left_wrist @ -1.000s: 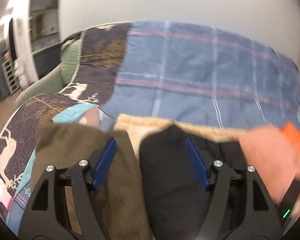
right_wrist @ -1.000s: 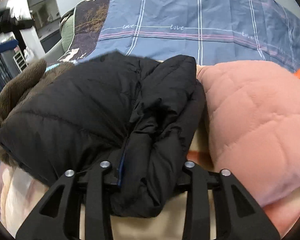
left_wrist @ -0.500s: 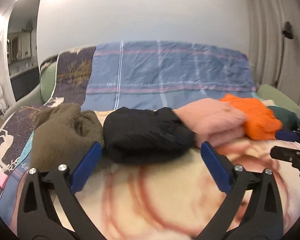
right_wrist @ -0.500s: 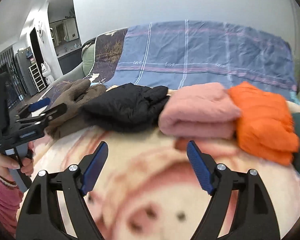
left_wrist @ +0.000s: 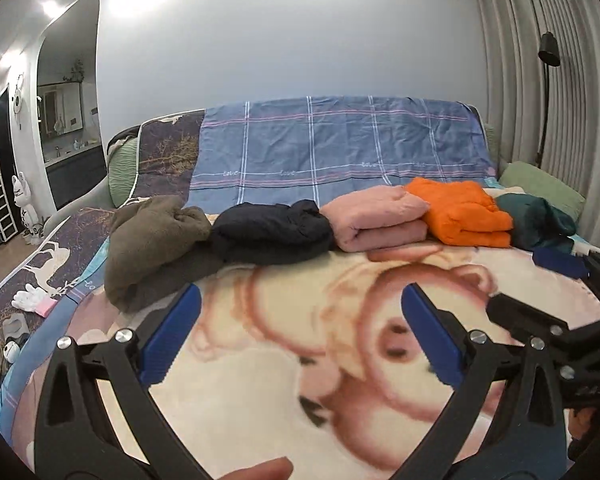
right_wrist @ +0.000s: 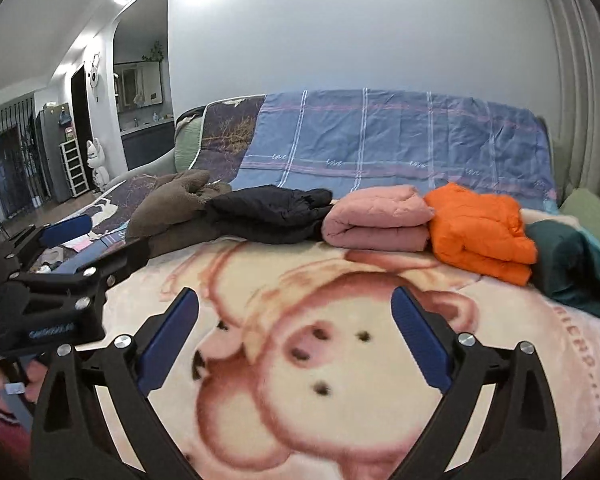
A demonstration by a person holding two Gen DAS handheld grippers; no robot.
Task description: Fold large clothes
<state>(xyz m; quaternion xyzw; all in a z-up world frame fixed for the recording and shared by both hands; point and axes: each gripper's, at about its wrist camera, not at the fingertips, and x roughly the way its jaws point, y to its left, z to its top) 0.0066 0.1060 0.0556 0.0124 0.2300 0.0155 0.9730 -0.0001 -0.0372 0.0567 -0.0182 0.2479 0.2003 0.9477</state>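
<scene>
Fleecy pig-print blanket (left_wrist: 260, 380) under both tools, left (left_wrist: 300, 336) wide apart, right (right_wrist: 296, 340) widening, each empty.

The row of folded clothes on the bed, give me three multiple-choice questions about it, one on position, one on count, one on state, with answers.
1. What lies directly between the black puffer jacket and the orange quilted jacket?
A. the dark teal garment
B. the pink quilted garment
C. the brown fleece garment

2. How many garments make up the row on the cream cartoon blanket?
A. three
B. five
C. seven

3. What is between the blue-padded fingers of the right gripper?
A. the black jacket
B. a sleeve
C. nothing

Answers: 1 B, the pink quilted garment touches both neighbours. 2 B, brown fleece garment, black, pink, orange and dark teal garment. 3 C, the jaws are opening with only blanket seen past them.
</scene>
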